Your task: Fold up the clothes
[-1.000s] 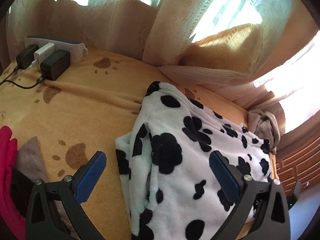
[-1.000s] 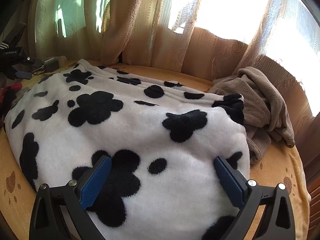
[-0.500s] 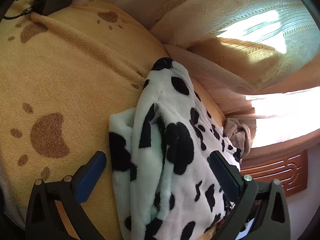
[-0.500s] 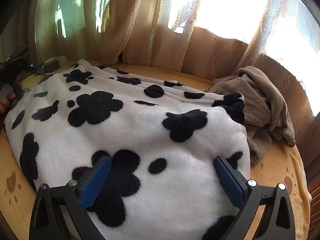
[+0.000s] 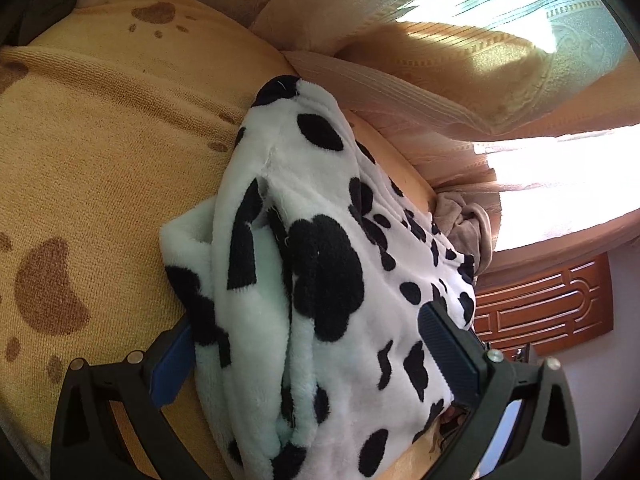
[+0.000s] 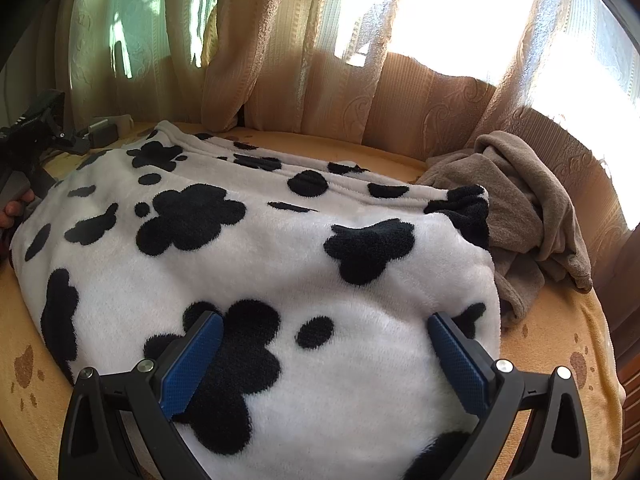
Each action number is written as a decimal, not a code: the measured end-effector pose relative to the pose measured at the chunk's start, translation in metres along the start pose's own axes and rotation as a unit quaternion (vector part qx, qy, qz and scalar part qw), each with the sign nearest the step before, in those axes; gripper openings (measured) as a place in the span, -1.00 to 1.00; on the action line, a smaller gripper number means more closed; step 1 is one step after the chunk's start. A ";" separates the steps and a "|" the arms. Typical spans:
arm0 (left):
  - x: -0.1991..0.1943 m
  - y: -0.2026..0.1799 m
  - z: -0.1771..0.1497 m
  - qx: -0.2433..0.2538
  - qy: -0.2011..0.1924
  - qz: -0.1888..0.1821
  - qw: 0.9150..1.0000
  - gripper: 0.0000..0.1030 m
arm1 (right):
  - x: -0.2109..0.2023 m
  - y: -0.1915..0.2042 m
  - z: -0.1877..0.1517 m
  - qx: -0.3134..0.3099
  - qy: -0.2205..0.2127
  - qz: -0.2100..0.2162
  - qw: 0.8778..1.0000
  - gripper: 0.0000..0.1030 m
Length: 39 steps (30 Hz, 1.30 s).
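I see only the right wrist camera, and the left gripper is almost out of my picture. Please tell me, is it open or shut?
Observer: Open. The left gripper has its fingers wide apart, one on each side of the end of the spotted garment.
Operator: Does it already pinch the cloth?
Observer: No. Its left pad is beside the bottom layer, over the yellow cover; the fabric hides the pad's tip.
Operator: How does that end look?
Observer: Several layers are stacked there, and a lower white layer sticks out to the side.
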<state>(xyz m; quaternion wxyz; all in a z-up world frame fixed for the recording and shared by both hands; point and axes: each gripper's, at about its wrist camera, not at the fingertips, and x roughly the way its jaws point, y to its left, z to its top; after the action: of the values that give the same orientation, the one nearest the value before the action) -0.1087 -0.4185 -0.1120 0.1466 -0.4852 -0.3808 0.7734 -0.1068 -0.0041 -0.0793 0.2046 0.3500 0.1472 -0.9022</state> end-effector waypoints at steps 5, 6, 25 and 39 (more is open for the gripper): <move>-0.006 0.015 -0.001 -0.029 -0.022 -0.038 0.999 1.00 | 0.000 -0.001 0.000 0.003 -0.001 0.003 1.000 1.00; -0.006 0.015 -0.001 -0.025 -0.023 -0.039 0.999 1.00 | -0.001 -0.001 0.000 0.004 -0.001 0.003 1.000 1.00; 0.018 -0.031 -0.014 0.128 -0.028 0.127 0.983 0.01 | -0.002 -0.001 0.000 0.012 -0.006 0.011 1.000 1.00; 0.021 -0.068 -0.037 0.219 -0.081 0.186 0.954 -0.33 | -0.006 -0.007 -0.002 0.034 -0.015 0.029 0.999 1.00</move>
<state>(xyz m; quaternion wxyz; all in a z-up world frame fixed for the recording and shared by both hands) -0.0966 -0.3438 -0.0843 0.0715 -0.4391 -0.1153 0.8881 -0.1051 0.0040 -0.0759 0.2212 0.3469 0.1035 -0.9056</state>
